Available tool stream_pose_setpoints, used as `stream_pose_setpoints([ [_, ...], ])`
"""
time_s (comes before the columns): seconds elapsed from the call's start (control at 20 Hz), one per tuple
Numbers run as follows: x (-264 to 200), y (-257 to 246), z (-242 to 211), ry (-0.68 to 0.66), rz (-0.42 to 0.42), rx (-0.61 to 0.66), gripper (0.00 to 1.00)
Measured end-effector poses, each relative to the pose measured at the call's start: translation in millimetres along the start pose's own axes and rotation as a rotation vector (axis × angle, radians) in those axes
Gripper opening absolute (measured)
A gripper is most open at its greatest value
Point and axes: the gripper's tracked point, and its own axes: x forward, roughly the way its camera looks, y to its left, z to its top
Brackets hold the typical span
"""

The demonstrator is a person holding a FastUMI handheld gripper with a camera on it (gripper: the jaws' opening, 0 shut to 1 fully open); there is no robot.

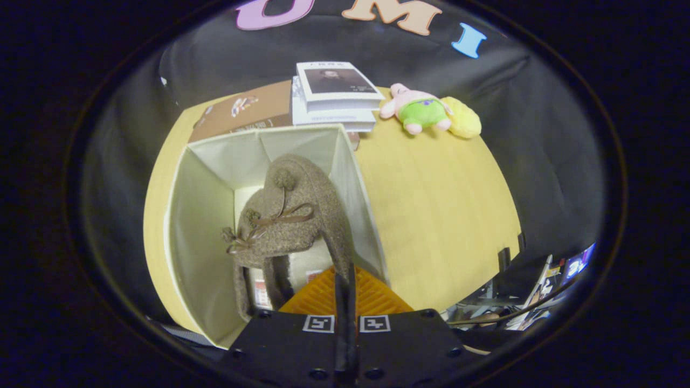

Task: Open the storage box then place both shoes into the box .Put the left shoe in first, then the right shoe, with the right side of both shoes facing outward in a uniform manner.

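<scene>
The storage box stands open on the table, its pale lining showing and its brown lid folded back behind it. A brown woolly shoe with pompoms and a thin lace bow hangs inside the box, close to the box's right wall. My gripper is shut on the shoe's edge, the two fingers pressed close together just above the box's near side. Under the shoe, pale patches with red marks show on the box floor. I cannot tell whether a second shoe lies there.
The box sits on a round wooden table. A stack of books lies right behind the box, with a pink and green plush toy and a yellow one to its right. Clutter lies beyond the table's near right edge.
</scene>
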Motion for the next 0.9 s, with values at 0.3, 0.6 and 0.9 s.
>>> stream_pose_setpoints([
  [0.3,22,1,-14,0.059,0.028,0.005,0.04],
  [0.6,-4,29,-4,-0.011,0.181,0.026,0.52],
  [0.9,-43,35,8,-0.113,0.318,0.038,1.0],
])
